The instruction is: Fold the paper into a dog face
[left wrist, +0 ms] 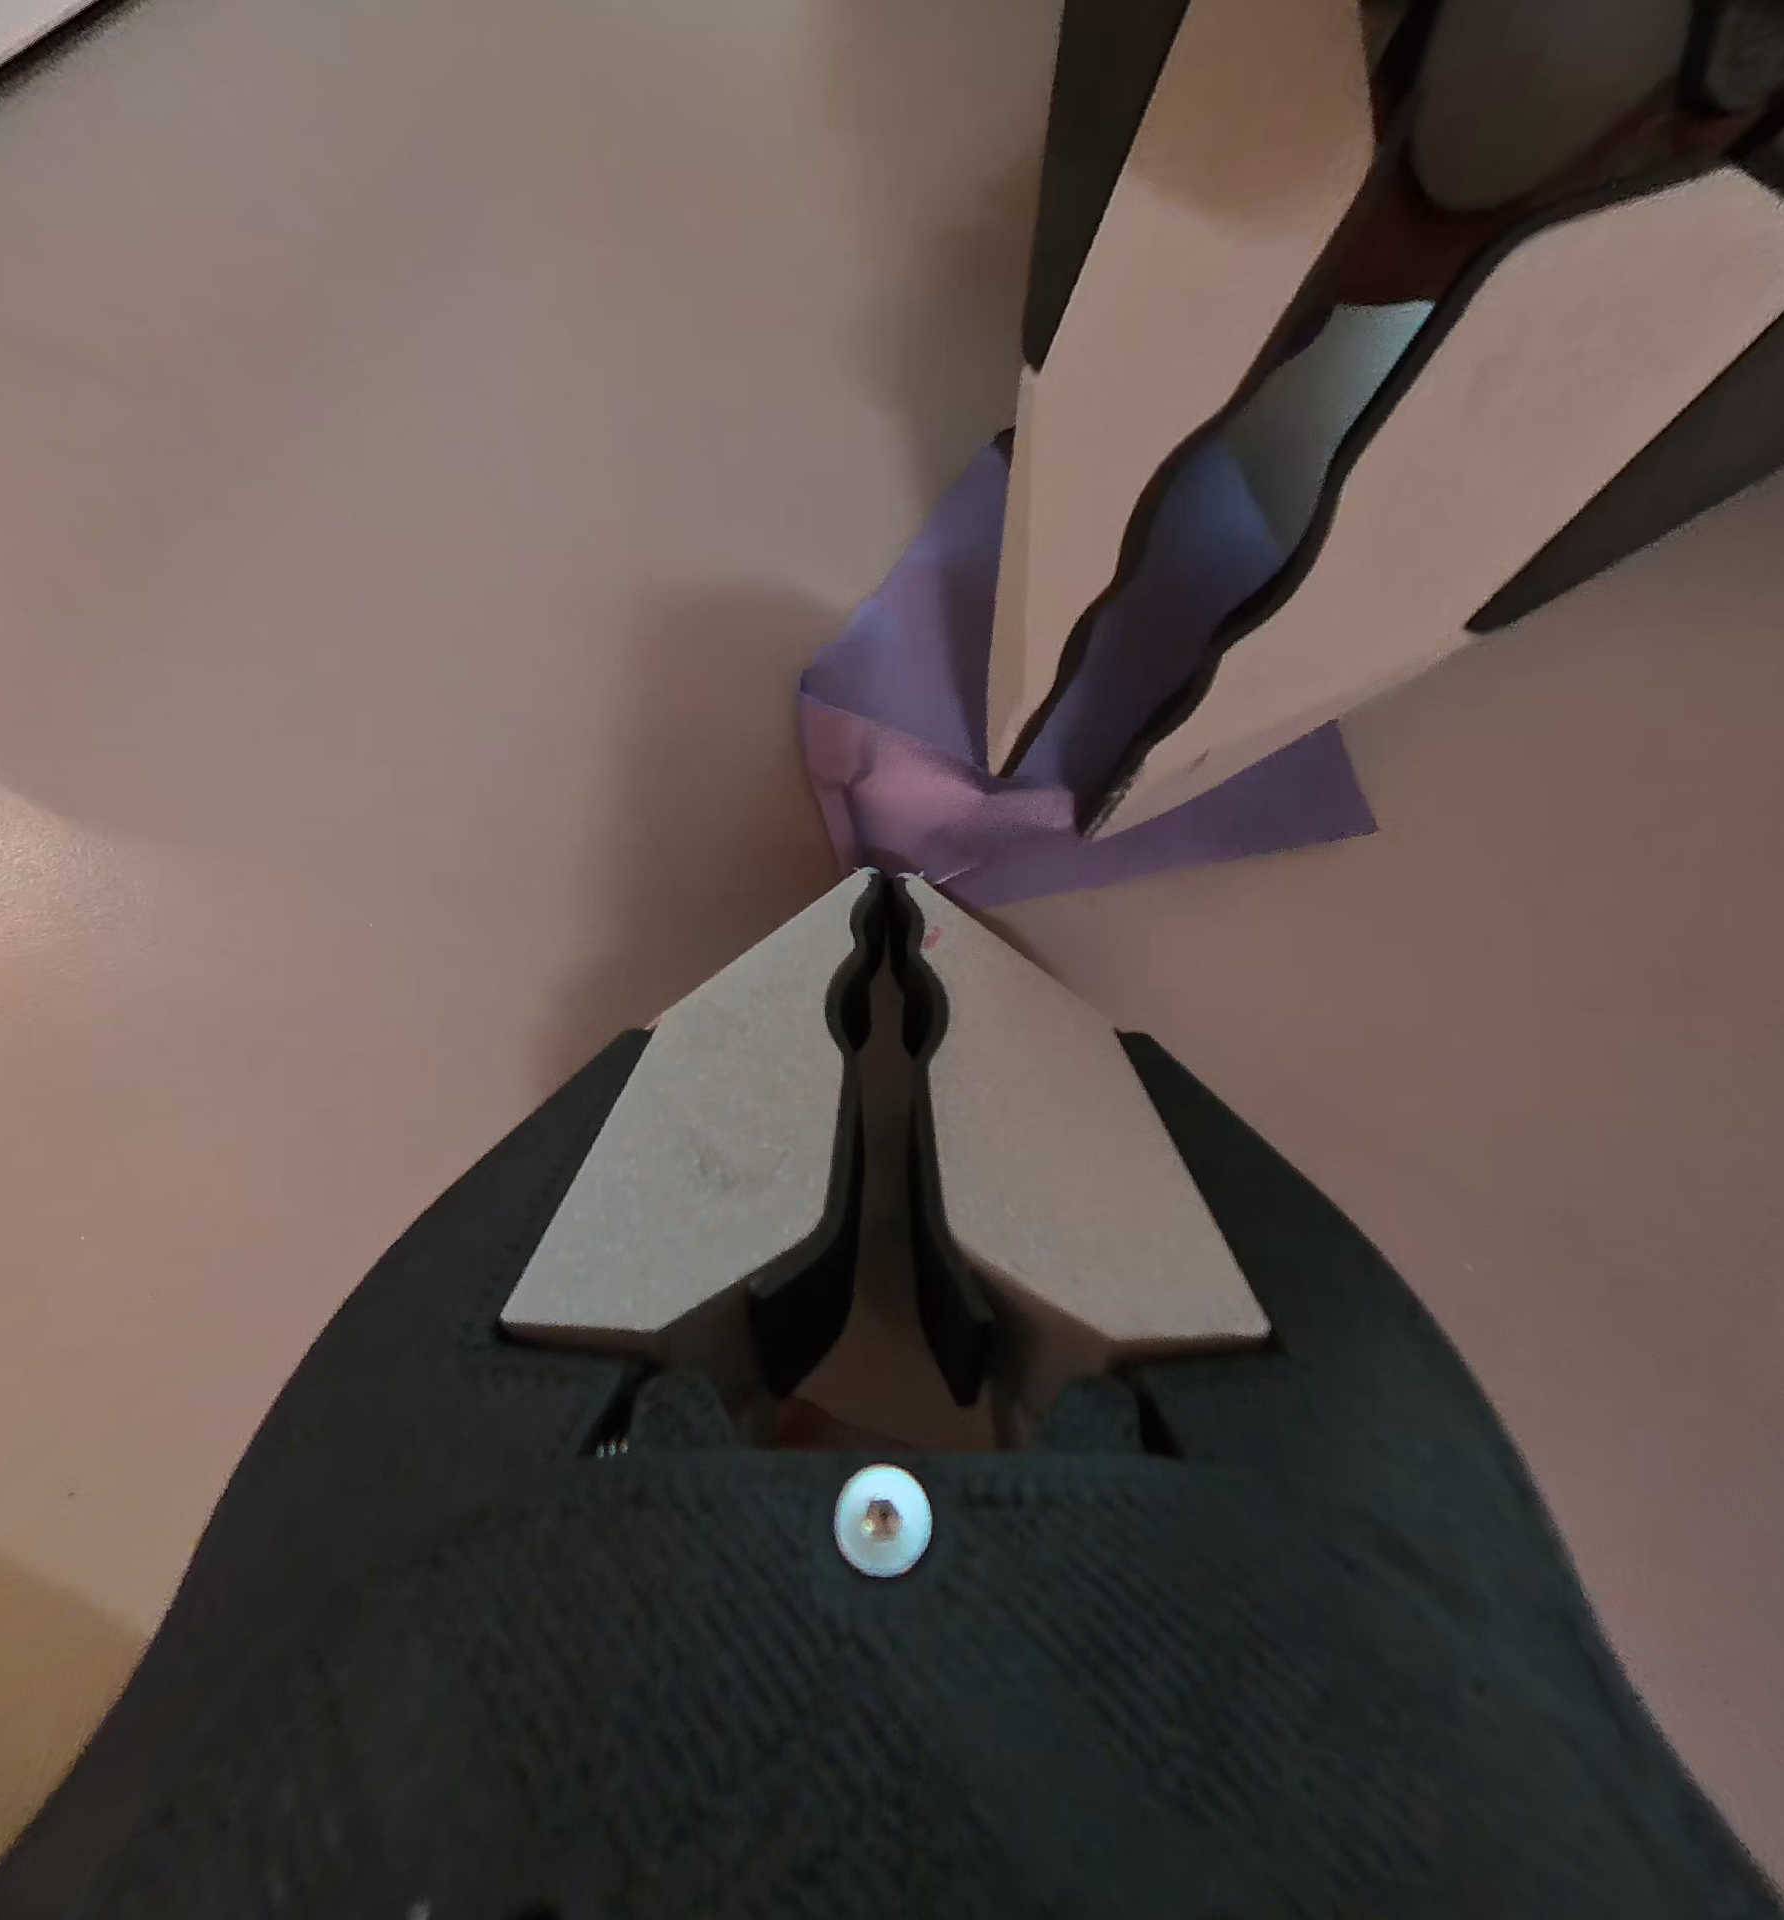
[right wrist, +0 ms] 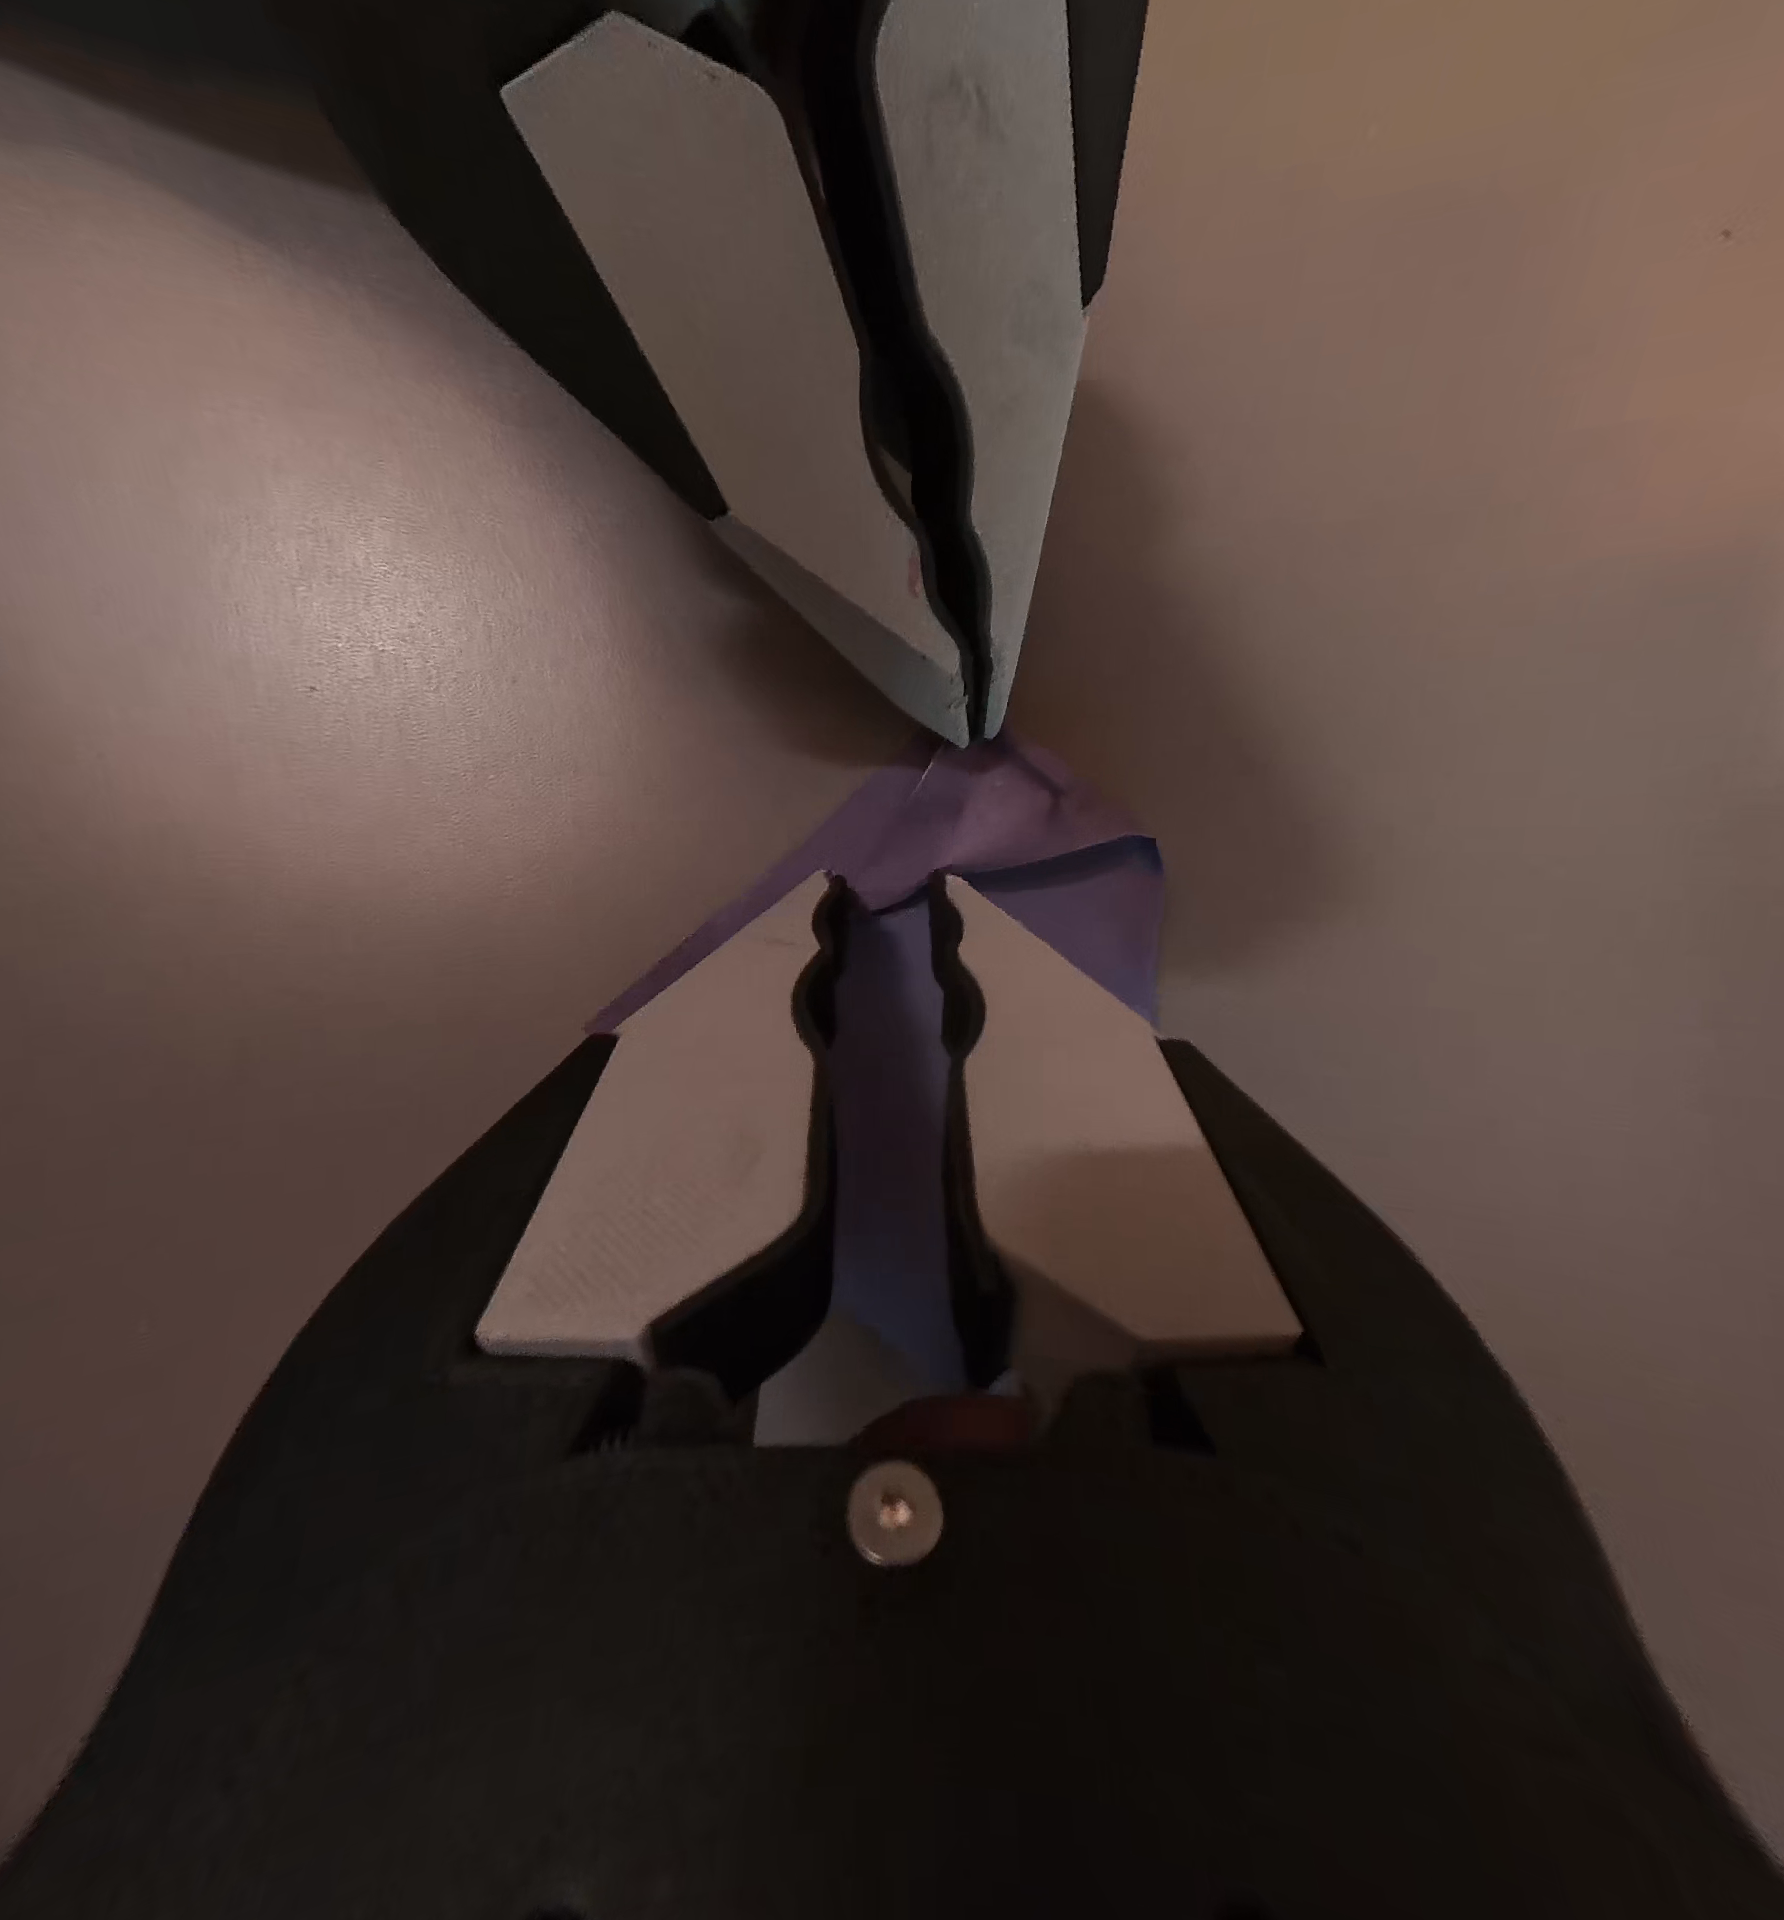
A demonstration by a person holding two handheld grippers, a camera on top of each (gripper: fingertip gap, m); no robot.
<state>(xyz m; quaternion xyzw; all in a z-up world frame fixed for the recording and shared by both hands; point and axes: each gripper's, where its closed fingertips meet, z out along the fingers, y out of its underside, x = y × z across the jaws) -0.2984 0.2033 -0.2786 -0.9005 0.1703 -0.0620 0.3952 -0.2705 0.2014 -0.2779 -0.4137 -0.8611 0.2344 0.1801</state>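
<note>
Between the two grippers, on the table (left wrist: 348, 520), lies the purple paper (left wrist: 898, 800). Left gripper (left wrist: 889, 879), jaws closed, has its tips at the paper's near corner; whether it pinches it is unclear. Right gripper (right wrist: 886, 881), slightly open, straddles the paper lengthwise. Only the right view shows the paper running back between its fingers.

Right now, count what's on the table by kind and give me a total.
Purple paper: 1, partly folded
Tongs: 2, the left shut at the paper's edge, the right open over it
Total: 3
</note>
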